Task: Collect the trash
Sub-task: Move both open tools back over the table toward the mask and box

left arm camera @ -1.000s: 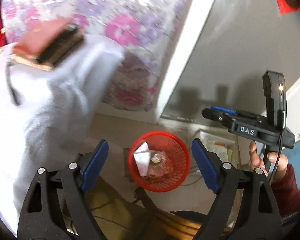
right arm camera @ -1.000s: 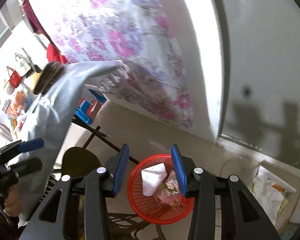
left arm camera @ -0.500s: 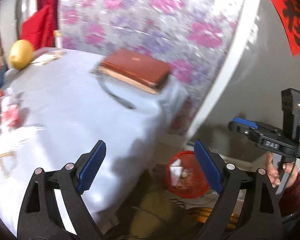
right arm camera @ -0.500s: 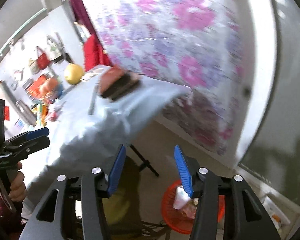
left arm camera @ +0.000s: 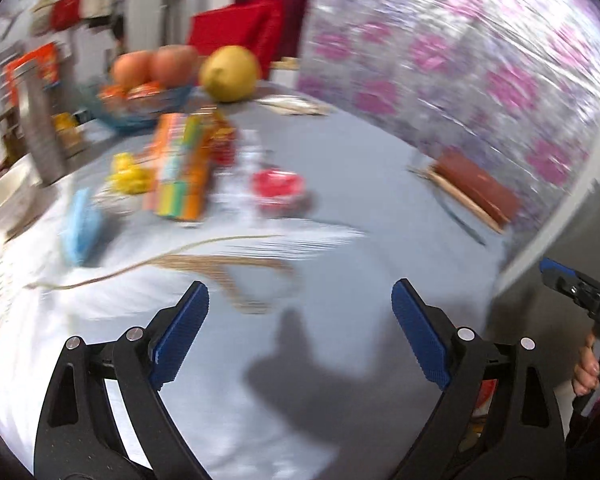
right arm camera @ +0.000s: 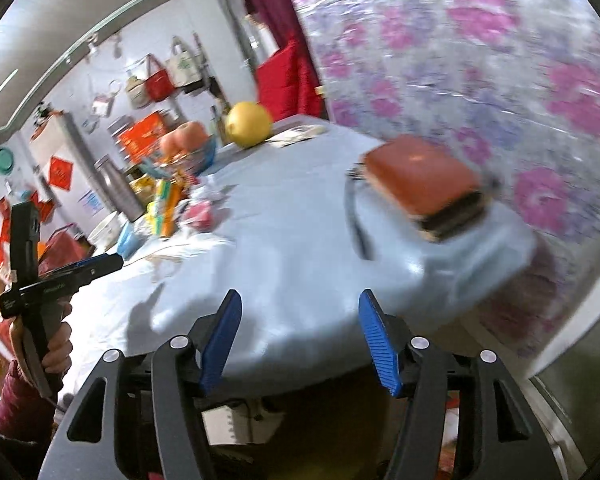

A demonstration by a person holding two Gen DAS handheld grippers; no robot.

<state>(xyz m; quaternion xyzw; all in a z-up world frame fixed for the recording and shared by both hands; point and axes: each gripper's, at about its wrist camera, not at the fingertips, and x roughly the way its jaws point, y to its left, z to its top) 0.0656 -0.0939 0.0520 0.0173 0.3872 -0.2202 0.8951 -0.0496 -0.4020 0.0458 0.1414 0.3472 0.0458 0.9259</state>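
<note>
My left fingers (left arm camera: 300, 328) stand wide apart with nothing between them, and they have just been opening further; my right fingers (right arm camera: 300, 340) are parted too, less widely, also empty and also just opening; both hang over the near edge of the counter (left arm camera: 340, 208), which wears a pale blue cloth; I judge myself between drops, on the way to the next pick; the likeliest trash lies toward the counter's middle and left: a crumpled red wrapper (left arm camera: 278, 186), a yellow scrap (left arm camera: 128, 172) and a blue scrap (left arm camera: 80, 224) nearer the left edge, though blur keeps me from saying exactly what each is; the colourful box (left arm camera: 182, 168) beside them may or may not count; the fruit bowl (left arm camera: 144, 92) and the yellow fruit (left arm camera: 230, 74) at the far edge are not for collecting, nor the reddish book (right arm camera: 420, 178) at the right corner; next I need to settle the motion, pick one scrap, bring one pair of fingers down around it and close without dragging the cloth or the loose string (left arm camera: 160, 260); a second ago both cameras looked down at the red basket on the floor with rubbish in it; now the basket is out of sight and the counter top fills both views.
</note>
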